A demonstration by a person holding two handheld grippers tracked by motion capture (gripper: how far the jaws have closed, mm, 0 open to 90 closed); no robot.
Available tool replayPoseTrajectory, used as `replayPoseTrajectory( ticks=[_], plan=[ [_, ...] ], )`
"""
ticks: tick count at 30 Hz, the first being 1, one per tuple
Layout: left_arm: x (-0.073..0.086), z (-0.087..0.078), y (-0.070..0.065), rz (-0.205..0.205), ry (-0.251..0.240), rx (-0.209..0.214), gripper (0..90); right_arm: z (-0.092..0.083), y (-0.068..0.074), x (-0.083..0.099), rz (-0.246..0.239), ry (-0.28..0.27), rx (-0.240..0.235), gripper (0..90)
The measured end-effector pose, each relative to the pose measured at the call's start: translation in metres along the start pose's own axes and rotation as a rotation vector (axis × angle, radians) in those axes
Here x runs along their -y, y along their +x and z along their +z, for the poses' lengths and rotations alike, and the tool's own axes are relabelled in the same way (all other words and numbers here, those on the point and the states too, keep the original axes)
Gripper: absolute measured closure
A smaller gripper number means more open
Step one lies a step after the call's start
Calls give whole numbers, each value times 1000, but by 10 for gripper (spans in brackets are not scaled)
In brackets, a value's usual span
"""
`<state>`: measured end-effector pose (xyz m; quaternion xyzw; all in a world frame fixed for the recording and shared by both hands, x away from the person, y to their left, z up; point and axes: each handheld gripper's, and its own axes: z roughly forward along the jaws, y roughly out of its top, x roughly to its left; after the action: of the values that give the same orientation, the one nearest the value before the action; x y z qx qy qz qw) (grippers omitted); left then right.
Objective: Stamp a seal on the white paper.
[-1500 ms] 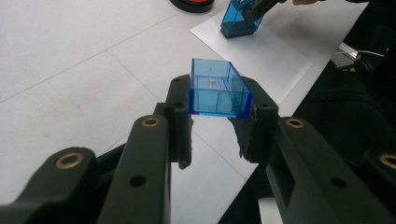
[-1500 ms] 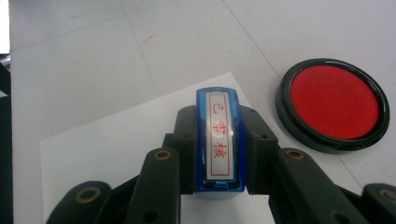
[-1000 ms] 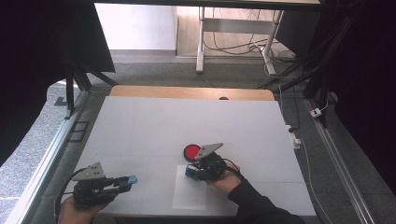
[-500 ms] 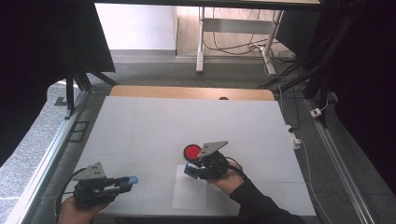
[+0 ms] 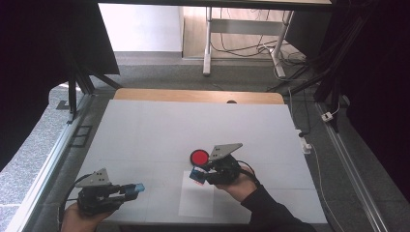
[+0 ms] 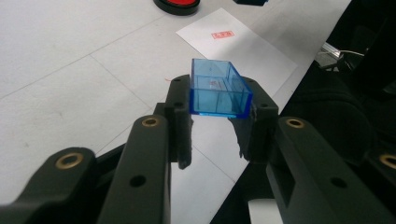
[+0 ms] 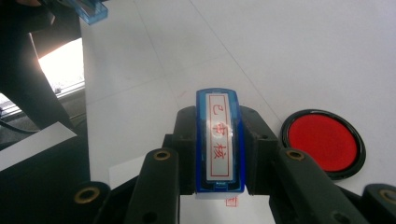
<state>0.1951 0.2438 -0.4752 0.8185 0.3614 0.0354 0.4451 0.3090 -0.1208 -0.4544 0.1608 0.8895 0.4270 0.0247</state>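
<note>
My right gripper [image 5: 197, 175] [image 7: 219, 126] is shut on a blue stamp [image 7: 219, 140] with red characters on its white label. It hovers just above a white sheet of paper [image 5: 196, 200], where a small red imprint [image 7: 230, 201] [image 6: 222, 34] shows. A round red ink pad [image 5: 199, 156] [image 7: 323, 142] lies just beyond the sheet. At the near left, my left gripper [image 5: 138, 187] [image 6: 218, 100] is shut on the sides of a clear blue cap [image 6: 218, 88], held a little above the table.
The white table [image 5: 193, 125] has a wooden strip along its far edge. The person's dark sleeve [image 5: 270, 212] reaches in from the bottom. Metal rails run along both sides, with cables on the floor to the right.
My right gripper has risen slightly off the paper with the stamp in it. The left gripper has stayed put with the cap.
</note>
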Motion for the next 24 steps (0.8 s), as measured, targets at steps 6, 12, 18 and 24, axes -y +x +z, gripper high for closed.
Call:
replayPoseTrajectory(
  ticks=[6,12,18,24],
  plan=[
    [-1,1,-1,4,2,0,682,-6,5,-6,-5,-28,-19,704],
    [-1,1,-1,8,3,3,681,-12,10,-11,-6,-55,-41,704],
    [-1,2,-1,5,10,0,681,-15,15,-15,-16,-71,-56,704],
    [-2,3,-1,14,11,3,681,-18,17,-18,-16,-80,-67,704]
  ],
)
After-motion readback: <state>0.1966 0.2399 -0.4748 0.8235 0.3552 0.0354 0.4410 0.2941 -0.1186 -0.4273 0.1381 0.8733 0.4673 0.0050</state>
